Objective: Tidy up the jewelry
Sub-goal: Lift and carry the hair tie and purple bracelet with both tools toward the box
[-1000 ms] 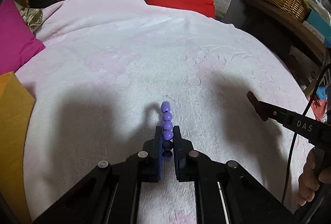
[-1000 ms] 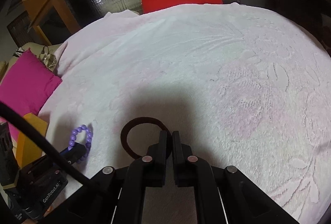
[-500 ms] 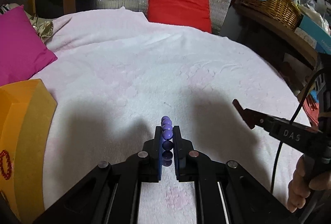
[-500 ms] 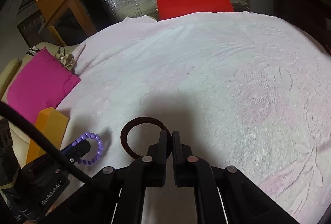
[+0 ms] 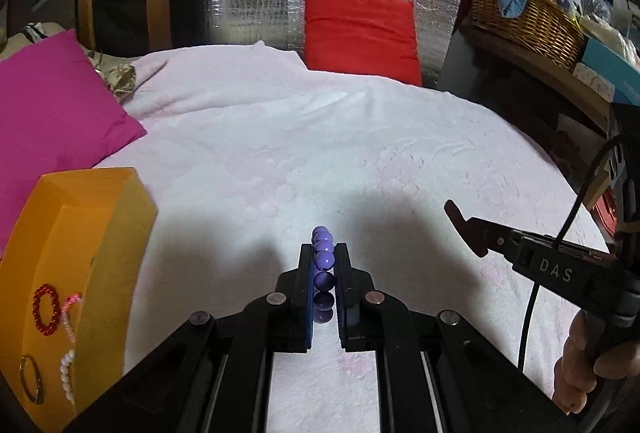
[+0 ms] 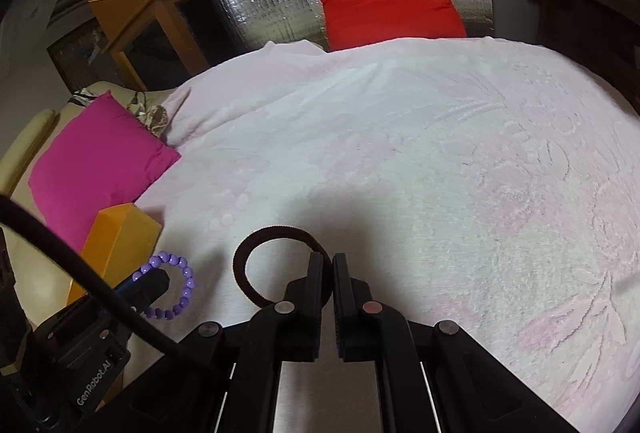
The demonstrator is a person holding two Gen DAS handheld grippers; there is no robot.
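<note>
My left gripper (image 5: 324, 253) is shut on a purple bead bracelet (image 5: 323, 261), held edge-on above the pink blanket; the bracelet also shows as a ring in the right wrist view (image 6: 176, 287). My right gripper (image 6: 327, 261) is shut on a dark brown hair band (image 6: 256, 245), lifted off the blanket; that gripper shows at the right of the left wrist view (image 5: 460, 221). An orange box (image 5: 120, 217) stands at the left and holds a red bead bracelet (image 5: 43, 309), a pink piece, a pearl string and a metal ring (image 5: 31, 379).
A magenta cushion (image 5: 52, 105) lies at the far left and a red cushion (image 5: 360, 33) at the back against silver foil. A wicker basket (image 5: 528, 17) sits on a wooden shelf at the right. The pink blanket (image 6: 440, 153) covers the bed.
Both grippers have lifted and drawn back with their items. The left gripper has swung toward the orange box, whose inside with jewelry has come into view.
</note>
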